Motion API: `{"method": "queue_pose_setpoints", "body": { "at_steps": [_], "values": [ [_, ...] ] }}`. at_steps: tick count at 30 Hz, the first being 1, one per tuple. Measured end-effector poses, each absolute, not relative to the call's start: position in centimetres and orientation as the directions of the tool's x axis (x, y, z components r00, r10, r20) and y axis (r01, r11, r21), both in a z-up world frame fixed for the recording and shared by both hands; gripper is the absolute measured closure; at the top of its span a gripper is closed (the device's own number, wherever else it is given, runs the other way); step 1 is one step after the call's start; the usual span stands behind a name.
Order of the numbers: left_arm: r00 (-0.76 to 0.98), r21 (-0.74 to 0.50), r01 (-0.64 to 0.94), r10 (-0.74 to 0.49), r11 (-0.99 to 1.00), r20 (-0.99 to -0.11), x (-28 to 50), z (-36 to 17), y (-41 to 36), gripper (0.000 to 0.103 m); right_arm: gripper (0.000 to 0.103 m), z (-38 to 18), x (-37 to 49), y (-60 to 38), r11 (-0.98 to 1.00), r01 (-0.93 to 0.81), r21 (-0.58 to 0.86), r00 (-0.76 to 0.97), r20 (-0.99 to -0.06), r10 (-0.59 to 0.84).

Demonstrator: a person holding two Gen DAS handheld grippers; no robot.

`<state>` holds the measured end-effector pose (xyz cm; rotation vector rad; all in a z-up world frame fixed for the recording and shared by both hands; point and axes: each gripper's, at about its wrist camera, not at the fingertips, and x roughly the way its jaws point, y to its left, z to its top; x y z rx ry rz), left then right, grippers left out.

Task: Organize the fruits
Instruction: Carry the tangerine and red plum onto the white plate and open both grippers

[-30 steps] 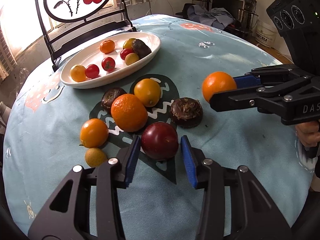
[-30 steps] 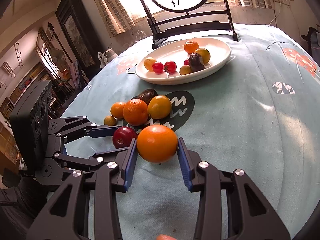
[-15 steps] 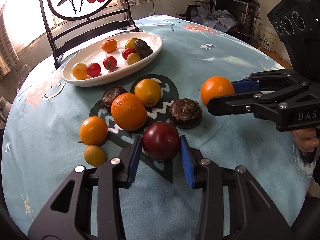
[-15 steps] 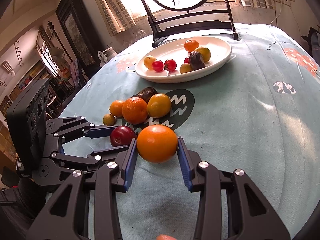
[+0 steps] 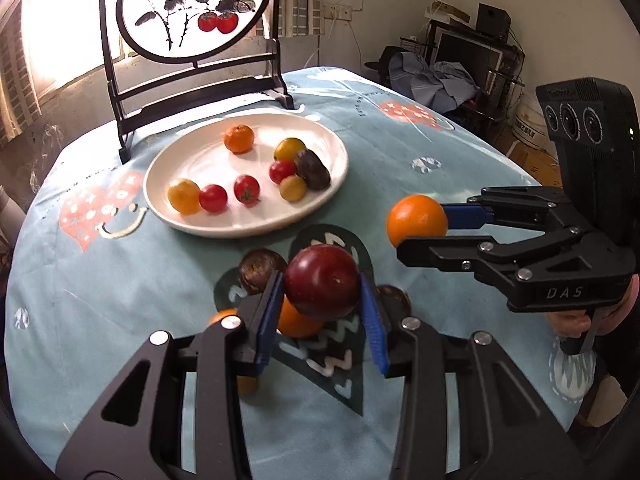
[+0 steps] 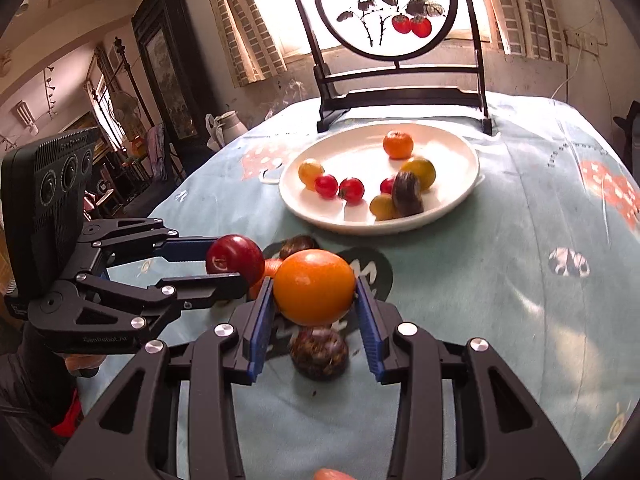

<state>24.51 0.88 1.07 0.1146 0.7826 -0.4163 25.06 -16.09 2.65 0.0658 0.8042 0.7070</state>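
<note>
My left gripper [image 5: 322, 312] is shut on a dark red plum [image 5: 322, 282], held off the cloth; the same plum [image 6: 235, 259] shows at the left of the right wrist view. An orange [image 6: 315, 287] sits clamped between the blue pads of my right gripper [image 6: 316, 312], also lifted, and appears as the orange [image 5: 416, 221] at the right of the left wrist view. Beyond both stands a white plate [image 5: 188, 216], also seen as the plate [image 6: 452, 212], holding several small fruits: cherry tomatoes, small oranges, yellow fruits and a dark brown one.
Loose fruit lies under the grippers on the cloth's dark print: a brown fruit [image 5: 260, 270], an orange [image 5: 294, 322] partly hidden, another brown fruit [image 6: 319, 354]. A black-framed round painted screen [image 5: 192, 40] stands behind the plate. The blue tablecloth [image 6: 520, 280] stretches right.
The left gripper closed on the plum and lifted it off the cloth. Both grippers rose and moved toward the plate, the right one still carrying its orange.
</note>
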Motion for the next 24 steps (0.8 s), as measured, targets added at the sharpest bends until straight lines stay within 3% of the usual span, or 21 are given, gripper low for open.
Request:
{"method": "queue_pose_setpoints", "body": {
  "at_steps": [6,12,18,19,20,21,22,24],
  "values": [
    [0.697,-0.065,0.247,-0.223,0.967,-0.682,33.5,3.2,3.1,0.064,0.063,3.5,32.1,-13.8,0.809,-0.530,0.255,0.567,-0.603,0.561],
    [0.646,-0.047,0.147,-0.132,0.988,-0.752,42.4,0.5,4.8,0.064,0.063,0.9,38.6,-11.4,0.834,-0.501,0.231,0.535,-0.674,0.508],
    [0.587,-0.029,0.123,-0.097,0.992,-0.804,45.4,-2.6,5.3,0.064,0.063,-0.5,40.8,-10.1,0.819,-0.519,0.246,0.483,-0.706,0.518],
    [0.580,-0.030,0.120,-0.094,0.992,-0.809,45.4,-2.8,5.3,0.063,0.058,-0.6,40.7,-9.9,0.814,-0.526,0.247,0.474,-0.709,0.521],
    [0.577,-0.033,0.119,-0.096,0.992,-0.811,45.3,-2.8,5.3,0.050,0.051,-0.6,40.7,-9.7,0.813,-0.530,0.241,0.477,-0.709,0.520],
    [0.591,-0.006,0.094,-0.060,0.996,-0.804,45.1,-2.7,5.3,0.043,0.051,-0.4,40.5,-9.7,0.818,-0.527,0.230,0.487,-0.707,0.512],
    [0.616,0.030,0.065,-0.017,0.997,-0.788,44.7,-2.3,5.4,0.031,0.051,-0.2,40.3,-9.8,0.819,-0.526,0.230,0.490,-0.704,0.513],
    [0.653,0.042,0.058,-0.006,0.997,-0.757,43.5,-1.4,5.7,0.022,0.051,0.5,39.6,-10.4,0.815,-0.521,0.254,0.492,-0.691,0.530]
  ]
}}
